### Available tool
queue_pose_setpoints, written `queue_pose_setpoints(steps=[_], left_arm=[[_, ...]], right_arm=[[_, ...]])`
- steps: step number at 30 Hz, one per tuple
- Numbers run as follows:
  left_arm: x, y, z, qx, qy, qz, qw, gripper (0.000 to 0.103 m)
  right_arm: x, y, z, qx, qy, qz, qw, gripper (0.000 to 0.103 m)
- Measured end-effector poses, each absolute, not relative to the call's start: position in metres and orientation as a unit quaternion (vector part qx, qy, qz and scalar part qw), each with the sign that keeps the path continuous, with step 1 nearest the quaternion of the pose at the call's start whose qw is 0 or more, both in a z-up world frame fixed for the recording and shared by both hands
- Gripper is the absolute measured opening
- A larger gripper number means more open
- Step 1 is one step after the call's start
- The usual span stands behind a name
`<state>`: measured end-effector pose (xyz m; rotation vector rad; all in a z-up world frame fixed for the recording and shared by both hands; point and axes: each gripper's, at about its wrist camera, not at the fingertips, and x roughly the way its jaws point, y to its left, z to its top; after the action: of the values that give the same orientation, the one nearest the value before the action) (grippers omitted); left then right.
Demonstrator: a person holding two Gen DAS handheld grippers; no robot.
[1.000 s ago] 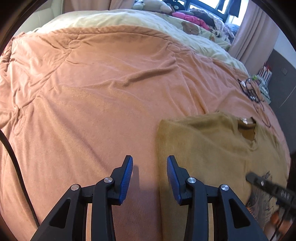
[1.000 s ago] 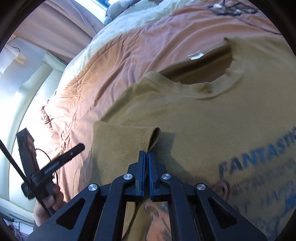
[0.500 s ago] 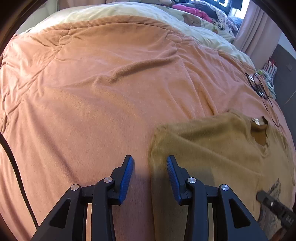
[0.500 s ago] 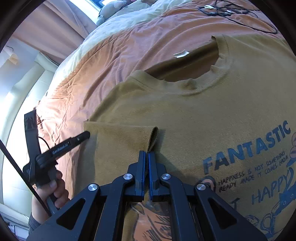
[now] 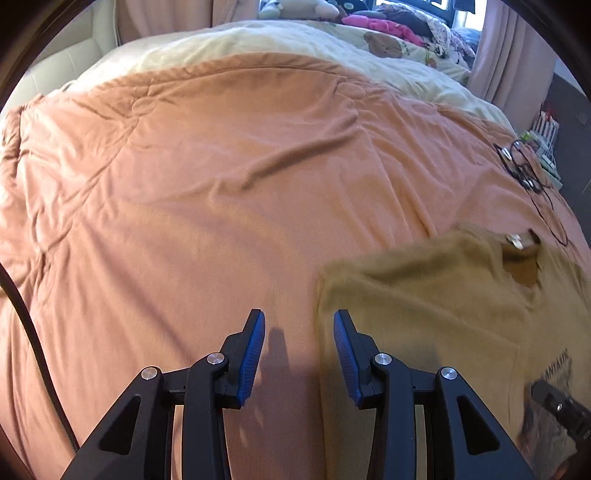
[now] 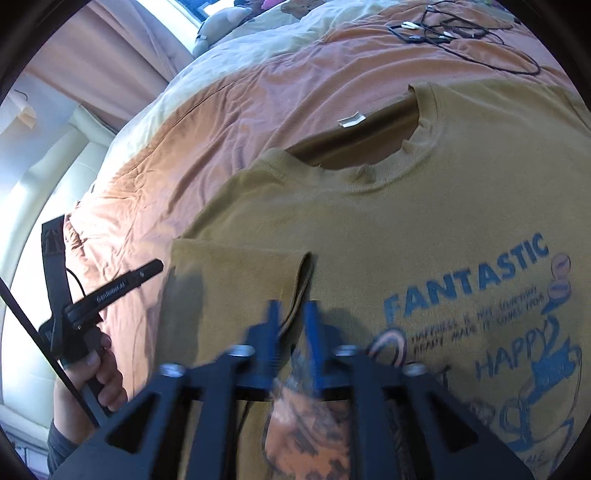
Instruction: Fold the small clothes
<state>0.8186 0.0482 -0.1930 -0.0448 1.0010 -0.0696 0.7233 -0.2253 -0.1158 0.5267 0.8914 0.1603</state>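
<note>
- The shirt (image 6: 388, 206) is mustard-brown and lies flat on the orange quilt (image 5: 207, 206), front side up, with blue print "FANTASTIC" and "HAPPY" on the chest; its neck hole is toward the far side of the bed, and a small white label shows inside the collar.
- One sleeve (image 6: 243, 284) is folded inward over the body of the shirt; its hem stands up a little in a soft loop just in front of the right claw.
- The right gripper (image 6: 291, 325) is blurred and its jaws are opening; the hem of the sleeve is between the blue pads (image 6: 272, 325), but they do not press on it, so the cloth is released.
- The left gripper (image 5: 299, 354) hangs over the straight folded edge of the shirt; its jaws are apart and empty, one pad over the quilt and the other over the shirt; it grasps nothing.
- In the right view a hand (image 6: 98, 373) holds the handle of the left gripper, beside the shirt and over the quilt.
- Farther away, a tangle of black cables (image 6: 454, 33) lies on the quilt beyond the collar; a pale yellow blanket (image 5: 295, 48) covers the head of the bed, with soft toys (image 5: 295, 7) and a pile of clothes behind it; pink curtains (image 5: 506, 55) hang at the window.
</note>
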Motion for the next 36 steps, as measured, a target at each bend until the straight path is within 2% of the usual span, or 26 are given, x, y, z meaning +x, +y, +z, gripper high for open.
queue_pose_setpoints(steps=[1, 19, 21, 26, 36], left_arm=[[0.811, 0.049, -0.192, -0.025, 0.483, -0.037, 0.874, 0.041], [0.699, 0.042, -0.188, -0.032, 0.518, -0.083, 0.851, 0.041], [0.691, 0.043, -0.190, -0.031, 0.519, -0.088, 0.850, 0.041], [0.676, 0.047, -0.200, -0.035, 0.530, -0.089, 0.843, 0.041], [0.669, 0.053, -0.201, -0.032, 0.534, -0.063, 0.843, 0.043]], right_arm=[[0.720, -0.225, -0.116, 0.253, 0.428, 0.080, 0.864, 0.036], [0.671, -0.200, -0.138, 0.298, 0.478, 0.158, 0.811, 0.034], [0.670, -0.196, -0.141, 0.300, 0.482, 0.163, 0.807, 0.031], [0.679, -0.194, -0.149, 0.306, 0.490, 0.155, 0.801, 0.001], [0.648, -0.190, -0.109, 0.273, 0.458, 0.165, 0.830, 0.000]])
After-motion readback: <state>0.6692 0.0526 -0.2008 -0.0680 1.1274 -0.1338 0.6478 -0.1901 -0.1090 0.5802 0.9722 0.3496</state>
